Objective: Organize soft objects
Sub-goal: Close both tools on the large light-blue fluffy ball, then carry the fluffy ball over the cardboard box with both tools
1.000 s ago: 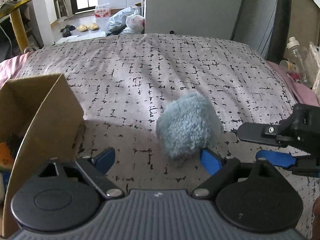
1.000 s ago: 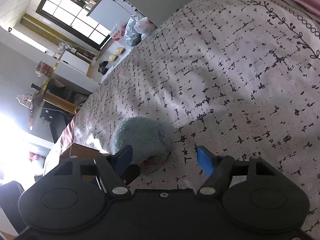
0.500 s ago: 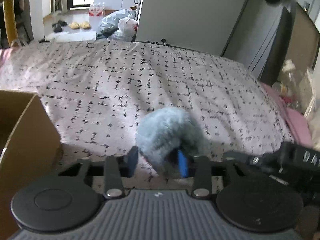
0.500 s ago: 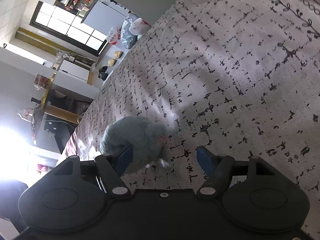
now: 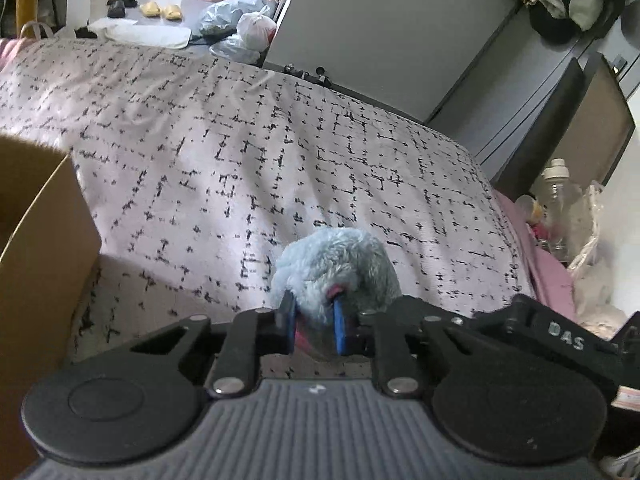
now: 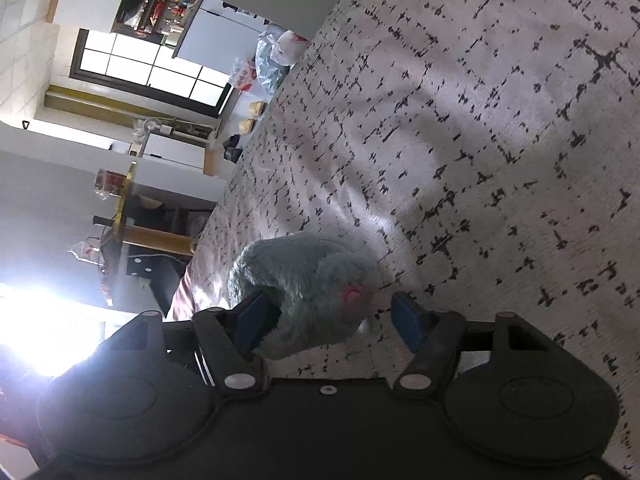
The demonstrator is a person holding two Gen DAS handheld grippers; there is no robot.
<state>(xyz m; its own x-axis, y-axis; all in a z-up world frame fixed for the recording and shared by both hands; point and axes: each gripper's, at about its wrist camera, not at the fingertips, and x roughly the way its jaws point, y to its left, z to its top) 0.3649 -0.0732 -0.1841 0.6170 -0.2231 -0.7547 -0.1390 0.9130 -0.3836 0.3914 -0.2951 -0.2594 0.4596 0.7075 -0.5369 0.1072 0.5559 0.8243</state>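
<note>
Patterned bedspread (image 5: 248, 152) carries the blue plush toy (image 5: 340, 268). Left gripper (image 5: 314, 326) has its jaws clamped on the toy's lower edge; right gripper (image 6: 324, 318) jaws are apart. Lift gently toward the cardboard box (image 5: 44, 248); perhaps the grip is shallow.

A bed (image 5: 320, 152) with a pale pink cover marked in broken black lines fills the middle of the left wrist view. At eleven o'clock lies a light floor (image 5: 132, 0) with slippers (image 5: 160, 10), and at twelve o'clock knotted plastic bags (image 5: 240, 28). A grey wall (image 5: 380, 32) rises at one o'clock, a dark cabinet (image 5: 560, 120) at two. In the right wrist view a bright gridded window (image 6: 152, 72) glows at ten o'clock, above a yellow post (image 6: 156, 236).
</note>
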